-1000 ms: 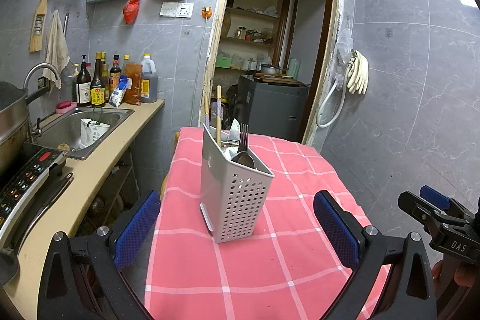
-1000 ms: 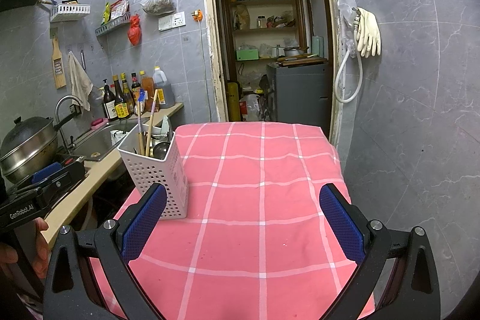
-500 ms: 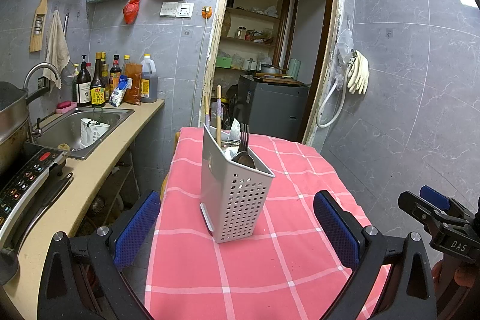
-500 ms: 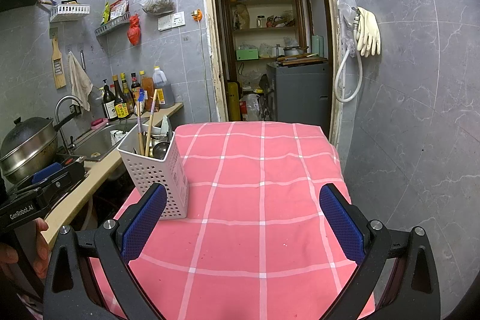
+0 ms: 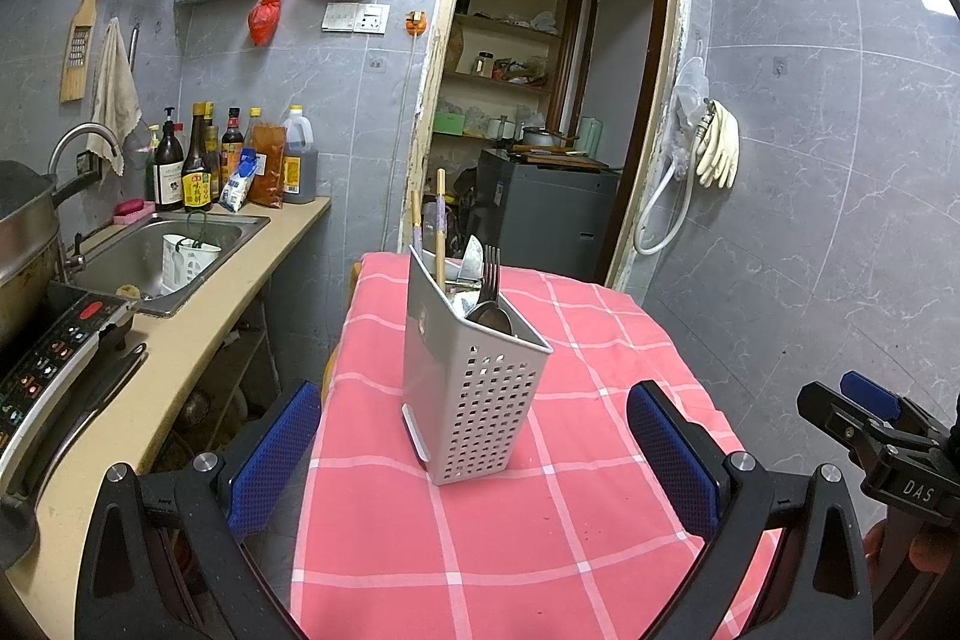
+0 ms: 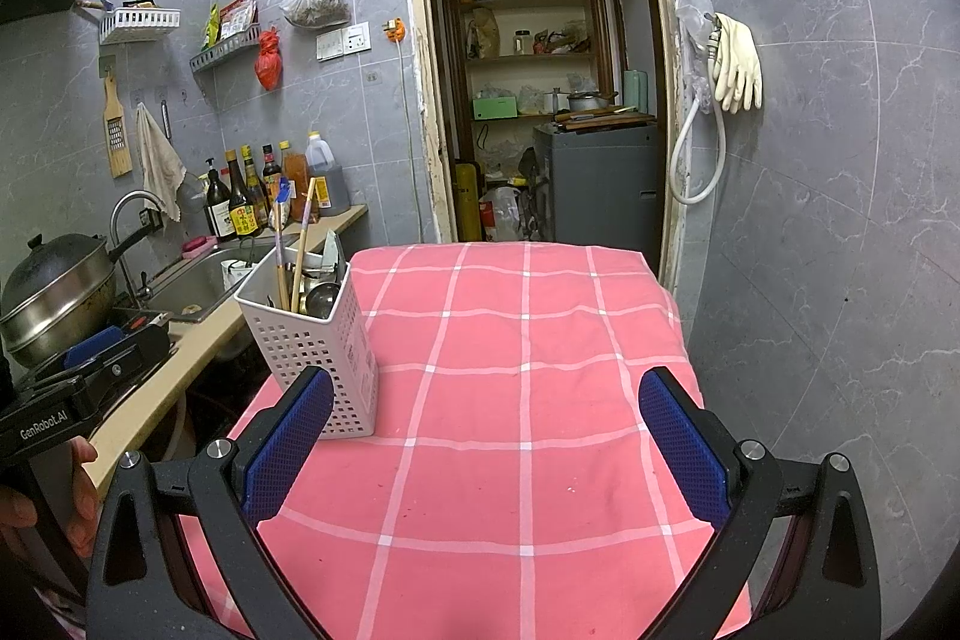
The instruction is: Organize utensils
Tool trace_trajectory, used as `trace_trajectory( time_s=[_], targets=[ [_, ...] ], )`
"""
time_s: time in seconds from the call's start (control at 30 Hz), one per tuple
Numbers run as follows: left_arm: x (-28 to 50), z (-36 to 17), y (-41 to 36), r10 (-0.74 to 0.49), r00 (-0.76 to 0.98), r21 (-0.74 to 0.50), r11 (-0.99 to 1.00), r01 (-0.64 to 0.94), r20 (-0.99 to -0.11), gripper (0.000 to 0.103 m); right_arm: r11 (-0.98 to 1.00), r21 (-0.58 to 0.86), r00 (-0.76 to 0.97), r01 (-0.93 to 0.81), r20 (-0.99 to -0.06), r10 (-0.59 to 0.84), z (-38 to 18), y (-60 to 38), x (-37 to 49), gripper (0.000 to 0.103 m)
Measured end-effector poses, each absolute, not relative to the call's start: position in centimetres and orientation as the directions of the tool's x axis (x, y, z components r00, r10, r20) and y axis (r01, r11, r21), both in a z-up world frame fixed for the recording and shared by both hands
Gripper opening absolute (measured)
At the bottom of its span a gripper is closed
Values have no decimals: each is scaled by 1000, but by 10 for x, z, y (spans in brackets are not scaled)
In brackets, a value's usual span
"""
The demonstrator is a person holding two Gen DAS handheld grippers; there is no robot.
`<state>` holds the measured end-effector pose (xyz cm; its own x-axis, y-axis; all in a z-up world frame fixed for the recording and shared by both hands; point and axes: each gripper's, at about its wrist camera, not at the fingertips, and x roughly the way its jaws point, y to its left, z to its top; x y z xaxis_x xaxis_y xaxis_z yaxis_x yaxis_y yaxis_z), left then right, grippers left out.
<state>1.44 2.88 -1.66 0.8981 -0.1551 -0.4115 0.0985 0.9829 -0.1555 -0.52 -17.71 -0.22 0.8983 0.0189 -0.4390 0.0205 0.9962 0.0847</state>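
Note:
A white perforated utensil holder (image 5: 474, 388) stands upright on the pink checked tablecloth (image 5: 468, 538). It holds a fork (image 5: 491, 268), a spoon (image 5: 492, 319), chopsticks (image 5: 440, 238) and other utensils. In the right wrist view the holder (image 6: 315, 346) is at the table's left edge. My left gripper (image 5: 474, 457) is open and empty, just in front of the holder. My right gripper (image 6: 486, 436) is open and empty over the cloth, to the right of the holder.
A counter (image 5: 180, 340) runs along the left with a sink (image 5: 162, 262), bottles (image 5: 198, 160), a pot (image 6: 54, 292) and a cooktop (image 5: 42, 364). A doorway (image 6: 540, 100) lies behind the table. A tiled wall (image 6: 840, 220) is close on the right.

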Motion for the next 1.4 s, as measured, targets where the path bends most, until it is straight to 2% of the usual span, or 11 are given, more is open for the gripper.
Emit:
trace_trajectory(
  time_s=[1.4],
  targets=[
    [15,-19,29,-140,892,-162,984,77,-430,103,996,85,895,15,-445,25,-4,-168,-9,100]
  ],
)
